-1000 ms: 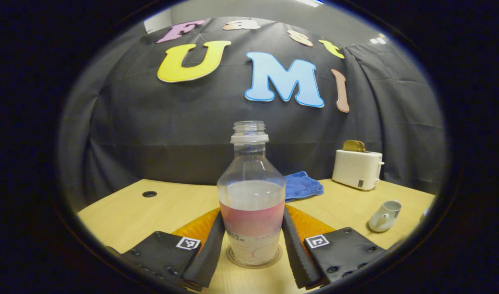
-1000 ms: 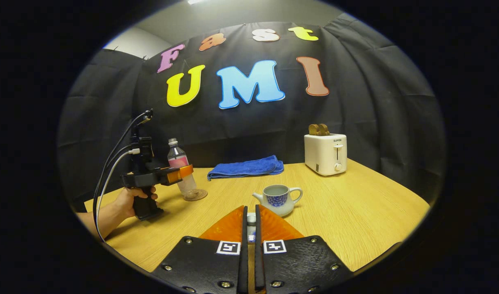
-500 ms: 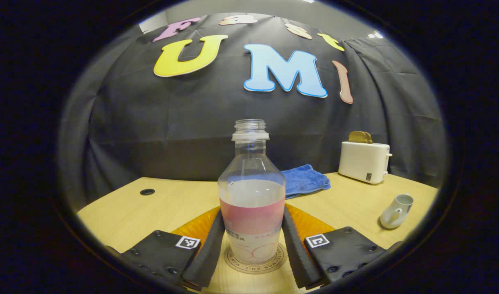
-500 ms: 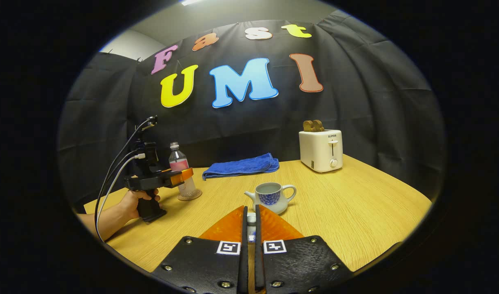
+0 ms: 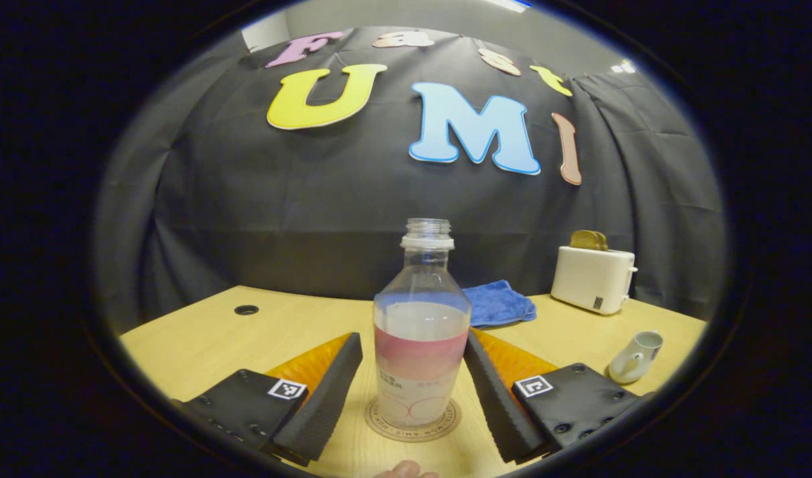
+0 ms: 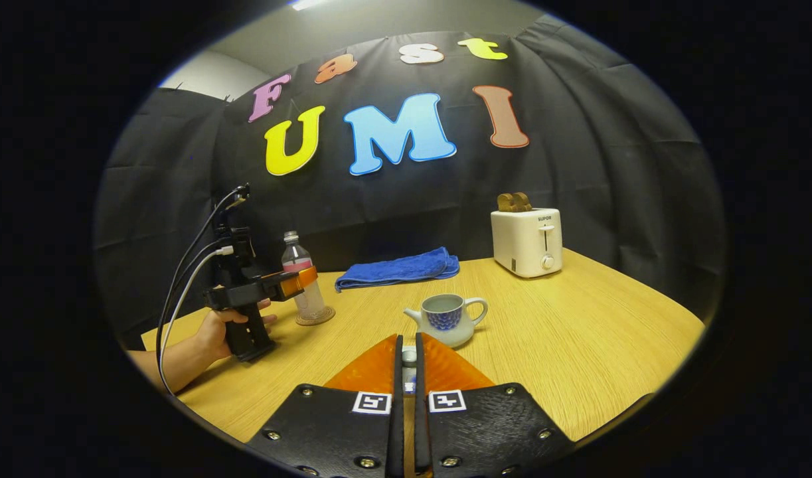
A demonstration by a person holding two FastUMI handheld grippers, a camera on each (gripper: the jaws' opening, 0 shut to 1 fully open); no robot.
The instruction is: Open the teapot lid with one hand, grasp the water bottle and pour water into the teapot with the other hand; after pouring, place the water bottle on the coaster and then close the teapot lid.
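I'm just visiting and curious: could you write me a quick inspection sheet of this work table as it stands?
Surface: wooden table, cable hole.
Job's things: water bottle upright on coaster, uncapped; teapot lidless.
Clutter: blue towel; toaster holding toast.
Grippers: left gripper open around bottle; right gripper shut on teapot lid.
Cables: cables trailing from left gripper.
Surroundings: black cloth wall.

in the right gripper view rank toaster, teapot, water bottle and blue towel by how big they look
1. blue towel, widest
2. toaster
3. teapot and water bottle look alike; the teapot sits nearer the camera, so unranked
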